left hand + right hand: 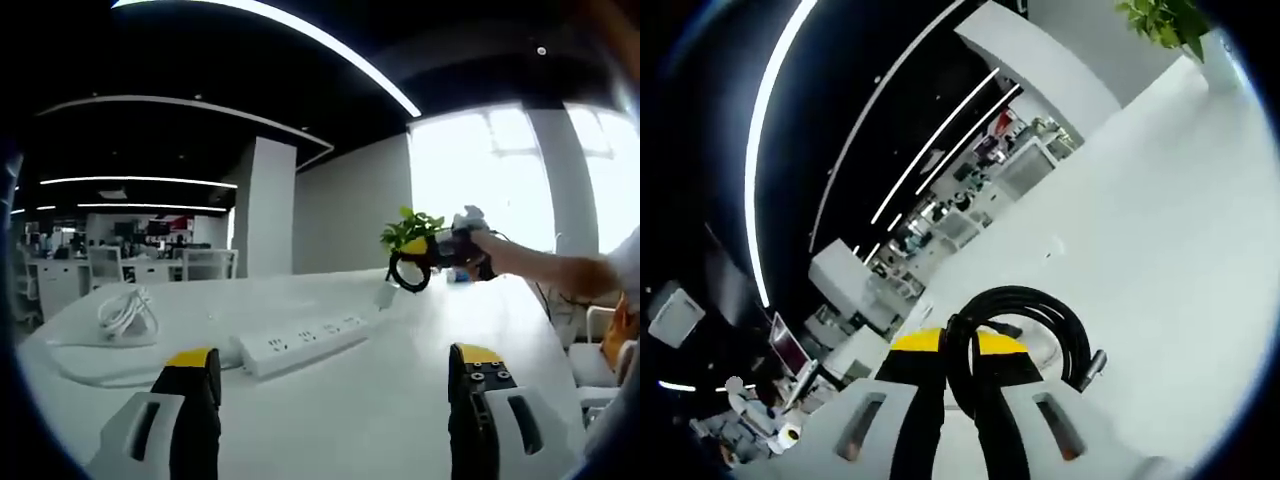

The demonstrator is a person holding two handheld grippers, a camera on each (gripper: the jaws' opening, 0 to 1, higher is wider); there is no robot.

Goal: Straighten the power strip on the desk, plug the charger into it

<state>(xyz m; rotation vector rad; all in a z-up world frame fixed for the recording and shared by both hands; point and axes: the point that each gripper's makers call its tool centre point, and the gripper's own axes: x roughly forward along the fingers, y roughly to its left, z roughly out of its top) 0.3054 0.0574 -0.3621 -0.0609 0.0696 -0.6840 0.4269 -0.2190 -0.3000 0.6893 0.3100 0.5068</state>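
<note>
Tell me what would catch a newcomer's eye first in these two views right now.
Probably the right gripper, jaws closed on a coiled black cable and held up above the far end of the white desk; the left gripper view shows it by the green plant. Next, the white power strip lying at an angle just ahead of the open left gripper, with a bundled white cable further to its left.

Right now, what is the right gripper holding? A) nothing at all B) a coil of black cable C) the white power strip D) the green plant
B: in the right gripper view the right gripper has its jaws closed on a coil of black cable, and the left gripper view shows that same black coil lifted above the white desk, away from the power strip.
</note>
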